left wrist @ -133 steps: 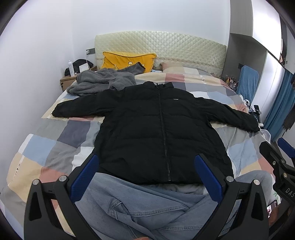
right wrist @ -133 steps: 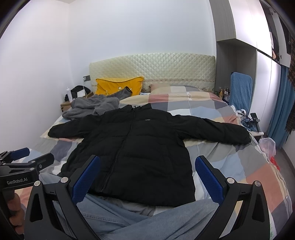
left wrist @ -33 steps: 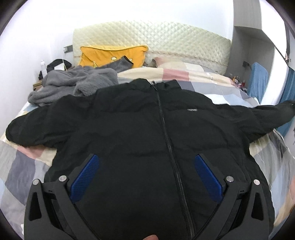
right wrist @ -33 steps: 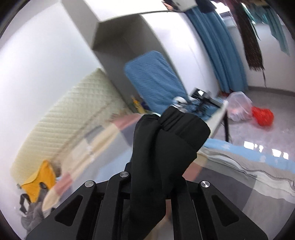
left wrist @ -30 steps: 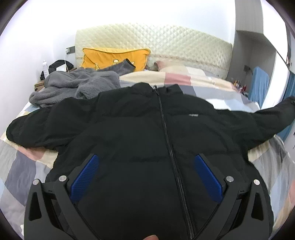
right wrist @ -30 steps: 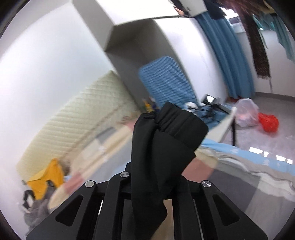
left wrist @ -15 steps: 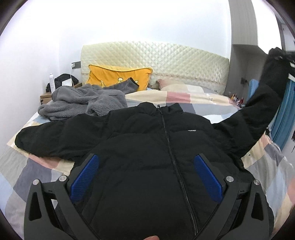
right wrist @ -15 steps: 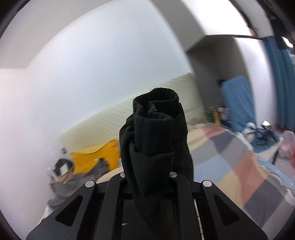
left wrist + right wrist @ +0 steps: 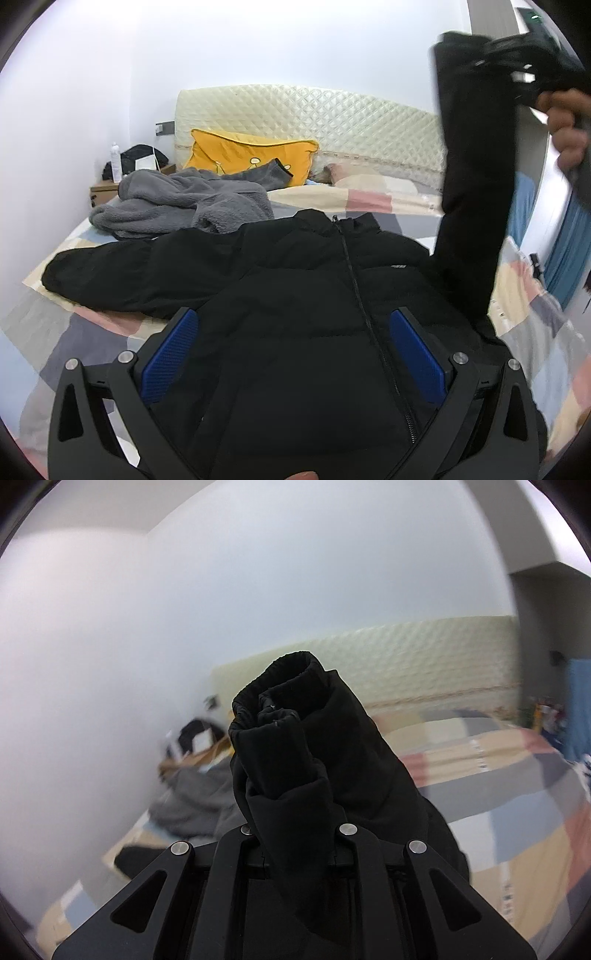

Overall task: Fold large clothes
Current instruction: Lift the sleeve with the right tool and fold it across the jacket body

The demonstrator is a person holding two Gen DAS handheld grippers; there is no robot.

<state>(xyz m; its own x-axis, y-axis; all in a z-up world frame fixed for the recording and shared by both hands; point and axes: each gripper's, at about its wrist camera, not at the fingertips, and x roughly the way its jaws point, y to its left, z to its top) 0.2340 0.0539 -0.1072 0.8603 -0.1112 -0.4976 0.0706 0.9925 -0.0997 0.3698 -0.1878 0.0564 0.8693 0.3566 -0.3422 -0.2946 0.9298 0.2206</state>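
My right gripper pinches sleeve, lifts it high over bed's right edge. Jacket lies flat mid-bed, zipper pointing at headboard. My left gripper wide, holding nothing, above hem.

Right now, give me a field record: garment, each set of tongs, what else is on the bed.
garment: black jacket, front up on the bed, zip closed
lifted part: sleeve raised upright above the jacket's side
right tongs: shut on the sleeve near its cuff
left tongs: open, hovering over the jacket's lower front, holding nothing
other sleeve: lying flat, spread outward
also on bed: grey fleece, yellow pillow
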